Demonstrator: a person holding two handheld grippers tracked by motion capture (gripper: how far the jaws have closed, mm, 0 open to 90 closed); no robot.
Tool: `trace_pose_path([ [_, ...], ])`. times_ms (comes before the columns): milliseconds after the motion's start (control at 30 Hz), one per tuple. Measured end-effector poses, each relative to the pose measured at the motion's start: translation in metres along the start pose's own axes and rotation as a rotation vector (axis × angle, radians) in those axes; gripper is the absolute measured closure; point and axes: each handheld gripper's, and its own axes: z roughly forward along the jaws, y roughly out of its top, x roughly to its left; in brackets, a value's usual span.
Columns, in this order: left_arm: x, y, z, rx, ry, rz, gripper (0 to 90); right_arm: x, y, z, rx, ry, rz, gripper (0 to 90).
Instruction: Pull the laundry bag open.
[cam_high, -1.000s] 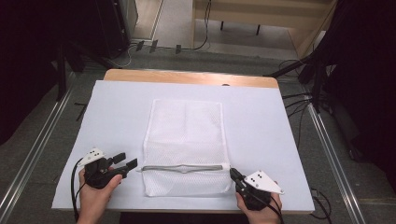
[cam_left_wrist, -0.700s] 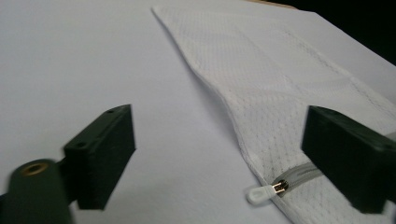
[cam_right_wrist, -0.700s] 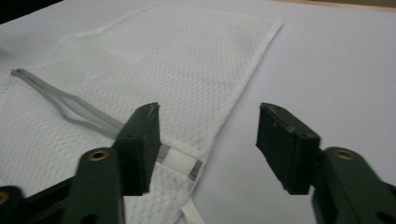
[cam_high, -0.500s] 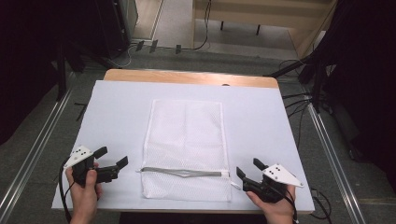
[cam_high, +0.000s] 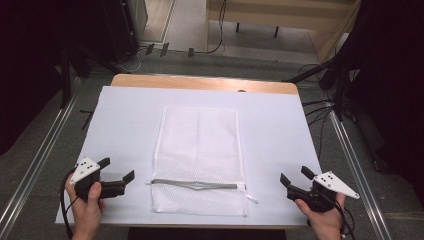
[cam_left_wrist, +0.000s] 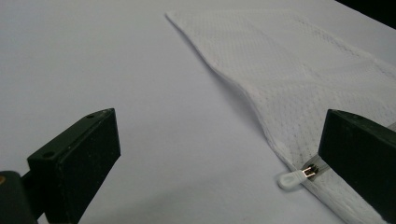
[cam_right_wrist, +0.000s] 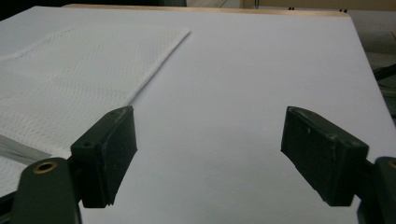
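One white mesh bag (cam_high: 200, 157) lies flat — left gripper (cam_high: 119, 176) and right gripper (cam_high: 295, 180) both spread, just opened, empty.

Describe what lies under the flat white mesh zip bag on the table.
The white mesh zip bag lies flat on a pale lilac sheet covering the wooden table. The sheet under the bag itself is hidden; the mesh reveals nothing inside.
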Motion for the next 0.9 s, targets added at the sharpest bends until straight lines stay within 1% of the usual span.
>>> trace_pose_path([
  [67, 0.002, 0.000, -0.002, -0.004, 0.010, -0.004, 0.0, -0.007, -0.001, -0.002, 0.004, 0.002, 0.014, 17.2],
  [167, 0.004, -0.001, -0.004, -0.009, 0.023, -0.013, 0.0, -0.014, -0.003, -0.003, 0.010, 0.036, 0.024, 15.8],
  [233, 0.006, -0.001, -0.005, -0.011, 0.025, -0.015, 0.0, -0.018, -0.005, -0.004, 0.016, 0.038, 0.024, 15.8],
  [300, 0.007, -0.001, -0.007, -0.015, 0.032, -0.014, 0.0, -0.021, -0.006, -0.005, 0.021, 0.022, 0.014, 15.8],
  [333, 0.009, -0.001, -0.008, -0.013, 0.035, -0.013, 0.0, -0.023, -0.007, -0.005, 0.025, 0.008, 0.012, 15.9],
  [400, 0.012, -0.002, -0.010, -0.019, 0.046, -0.019, 0.0, -0.027, -0.008, -0.007, 0.026, -0.005, 0.016, 15.9],
  [467, 0.018, -0.002, -0.014, -0.027, 0.052, -0.035, 0.0, -0.032, -0.009, -0.009, 0.026, -0.022, 0.016, 15.9],
  [533, 0.023, -0.003, -0.017, -0.042, 0.052, -0.060, 0.0, -0.036, -0.010, -0.011, 0.026, -0.033, 0.019, 15.9],
  [600, 0.026, -0.003, -0.020, -0.050, 0.056, -0.068, 0.0, -0.041, -0.011, -0.014, 0.025, -0.046, 0.023, 15.9],
  [667, 0.026, -0.004, -0.020, -0.048, 0.055, -0.066, 0.0, -0.044, -0.012, -0.017, 0.016, -0.051, 0.030, 15.9],
  [733, 0.026, -0.003, -0.020, -0.039, 0.054, -0.054, 0.0, -0.046, -0.012, -0.018, 0.014, -0.056, 0.038, 15.9],
  [900, 0.021, -0.003, -0.016, -0.026, 0.052, -0.034, 0.0, -0.043, -0.013, -0.015, 0.025, -0.053, 0.032, 15.9],
])
